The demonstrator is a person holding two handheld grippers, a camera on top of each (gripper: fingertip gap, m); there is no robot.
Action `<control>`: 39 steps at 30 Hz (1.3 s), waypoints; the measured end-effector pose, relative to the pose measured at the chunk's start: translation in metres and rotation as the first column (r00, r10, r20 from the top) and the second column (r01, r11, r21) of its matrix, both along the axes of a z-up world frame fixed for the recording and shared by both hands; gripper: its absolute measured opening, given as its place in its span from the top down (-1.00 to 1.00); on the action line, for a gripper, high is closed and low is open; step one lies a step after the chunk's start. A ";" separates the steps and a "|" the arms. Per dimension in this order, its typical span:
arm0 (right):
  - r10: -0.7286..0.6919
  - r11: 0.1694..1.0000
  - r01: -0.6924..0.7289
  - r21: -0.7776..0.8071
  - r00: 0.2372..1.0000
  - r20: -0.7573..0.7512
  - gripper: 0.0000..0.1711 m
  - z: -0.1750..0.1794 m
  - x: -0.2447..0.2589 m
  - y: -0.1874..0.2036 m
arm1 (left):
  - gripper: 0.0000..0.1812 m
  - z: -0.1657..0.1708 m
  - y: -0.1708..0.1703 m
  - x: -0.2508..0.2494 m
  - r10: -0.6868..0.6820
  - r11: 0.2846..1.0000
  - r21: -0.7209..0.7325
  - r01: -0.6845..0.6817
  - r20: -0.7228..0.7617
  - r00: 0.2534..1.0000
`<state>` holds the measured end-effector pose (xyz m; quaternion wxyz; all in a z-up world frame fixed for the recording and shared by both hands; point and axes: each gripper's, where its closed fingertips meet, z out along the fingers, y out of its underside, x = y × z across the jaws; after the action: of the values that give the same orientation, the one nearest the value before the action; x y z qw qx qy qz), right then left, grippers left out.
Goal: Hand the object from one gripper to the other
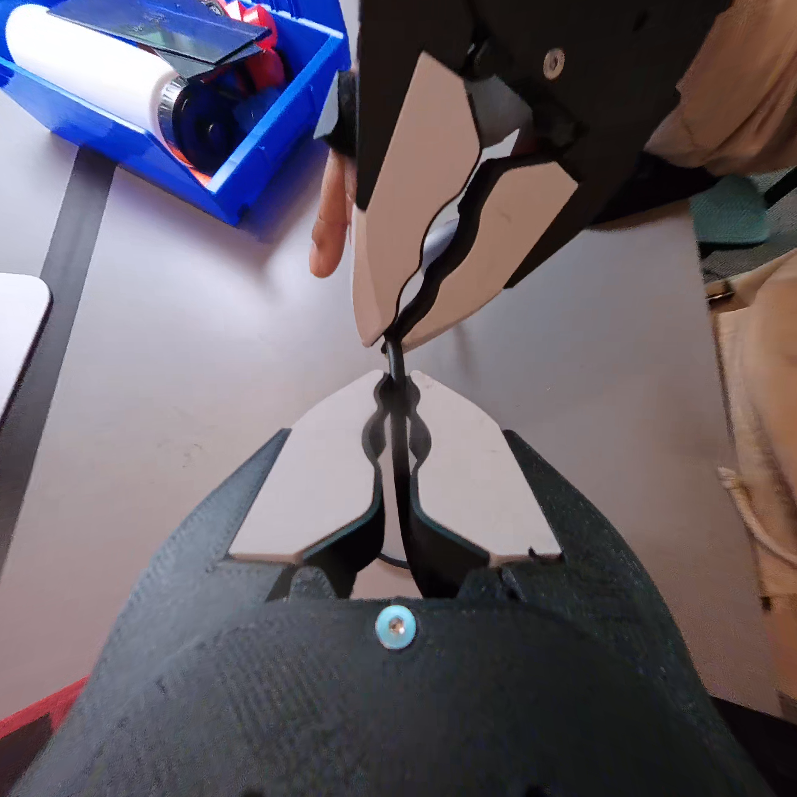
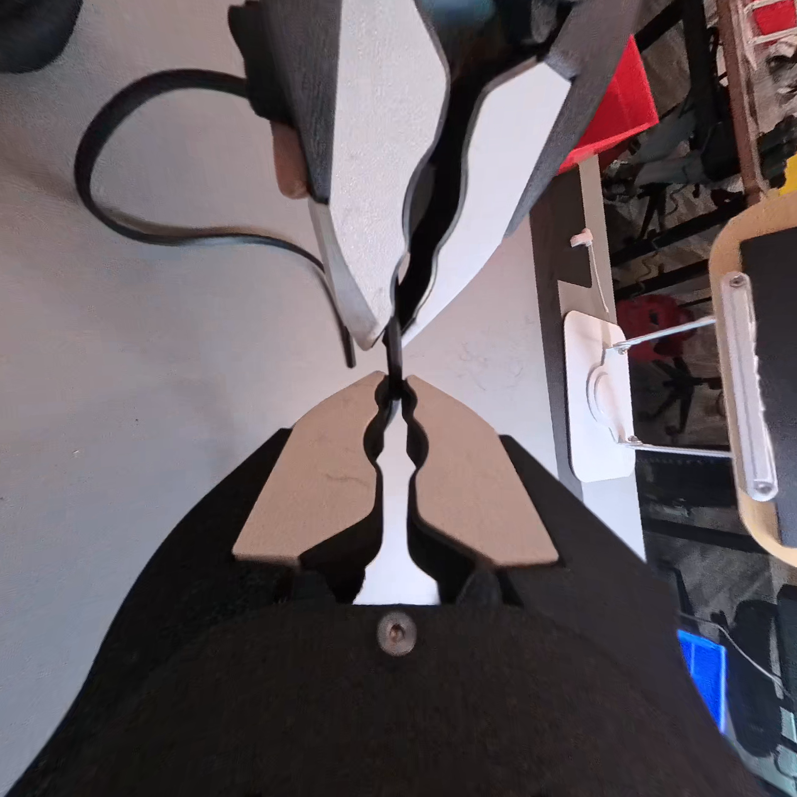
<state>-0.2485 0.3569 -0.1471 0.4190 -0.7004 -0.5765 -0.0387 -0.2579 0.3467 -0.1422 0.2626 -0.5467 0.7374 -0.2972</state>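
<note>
Left tool [image 1: 396,379] and right tool [image 2: 394,381] tip-to-tip, both clamping black strap [image 1: 396,360].

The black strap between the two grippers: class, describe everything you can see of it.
The black strap is thin, flat and flexible, like rubber or plastic. A short stretch spans the gap between the left gripper and the right gripper, whose tips are both closed on it. It runs back between the left gripper's fingers. In the right wrist view, what looks like its free end curls in a loop over the pale table.
</note>
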 end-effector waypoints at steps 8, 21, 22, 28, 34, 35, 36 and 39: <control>0.070 0.996 -0.078 -0.034 0.982 -0.178 0.94 0.008 -0.001 -0.002 | 0.94 0.033 0.007 -0.028 -0.035 0.999 -0.034 0.039 0.108 0.994; 0.021 0.999 -0.020 -0.025 0.999 0.040 0.94 -0.009 -0.009 -0.007 | 0.93 -0.008 -0.004 -0.005 -0.017 0.997 0.079 0.022 -0.064 0.998; 0.020 1.000 -0.020 -0.007 0.999 0.030 0.94 -0.005 -0.008 -0.006 | 0.93 -0.004 -0.004 -0.005 -0.016 0.998 0.056 0.019 -0.048 0.999; 0.094 0.995 -0.098 -0.002 0.966 -0.241 0.76 0.026 -0.009 -0.009 | 0.93 0.044 -0.009 -0.022 -0.092 0.996 0.002 0.093 0.159 0.983; 0.131 0.990 -0.139 -0.009 0.953 -0.274 0.93 0.019 -0.018 -0.007 | 0.93 0.056 0.000 -0.034 -0.078 0.996 -0.029 0.086 0.211 0.974; 0.124 0.992 -0.129 0.001 0.955 -0.269 0.93 0.021 -0.017 -0.007 | 0.93 0.055 0.005 -0.035 -0.061 0.997 -0.026 0.068 0.208 0.976; 0.116 0.993 -0.119 0.005 0.958 -0.264 0.93 0.023 -0.014 -0.006 | 0.92 0.052 0.009 -0.037 -0.042 0.998 -0.026 0.048 0.197 0.979; 0.055 0.998 -0.053 0.016 0.978 -0.200 0.94 0.026 -0.001 -0.002 | 0.67 0.037 0.020 -0.037 0.016 1.000 0.005 -0.016 0.121 0.993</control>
<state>-0.2496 0.3546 -0.1210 0.4797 -0.6826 -0.5499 0.0402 -0.2944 0.3664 -0.1049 0.3106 -0.5328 0.7167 -0.3255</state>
